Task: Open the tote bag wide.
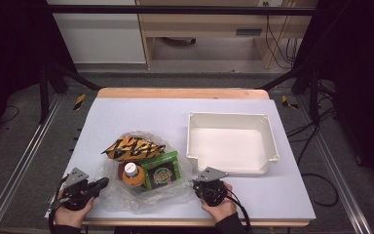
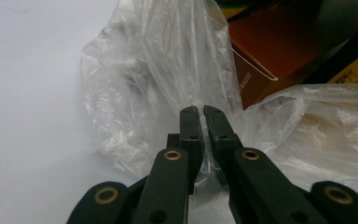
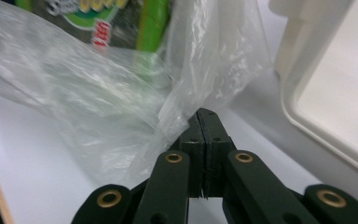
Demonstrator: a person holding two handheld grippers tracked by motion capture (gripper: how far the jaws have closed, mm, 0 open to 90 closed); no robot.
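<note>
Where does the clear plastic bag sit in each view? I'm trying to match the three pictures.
High view: the clear plastic bag lies front-centre between both claws.
Left gripper view: centre, pinched in the left claw.
Right gripper view: left and centre, pinched in the right claw.
Shared landmark: the green packet inside it.

A pale table (image 1: 126,117) with a wooden far edge (image 1: 180,92) stands on a grey floor (image 1: 24,126). Metal rails (image 1: 14,170) run along the floor on the left and right. At the far side stand a white cabinet (image 1: 97,39) on the left and a wooden desk (image 1: 204,24) beside it. Black cables (image 1: 277,44) hang at the far right. Dark drapes (image 1: 360,73) close both sides.
</note>
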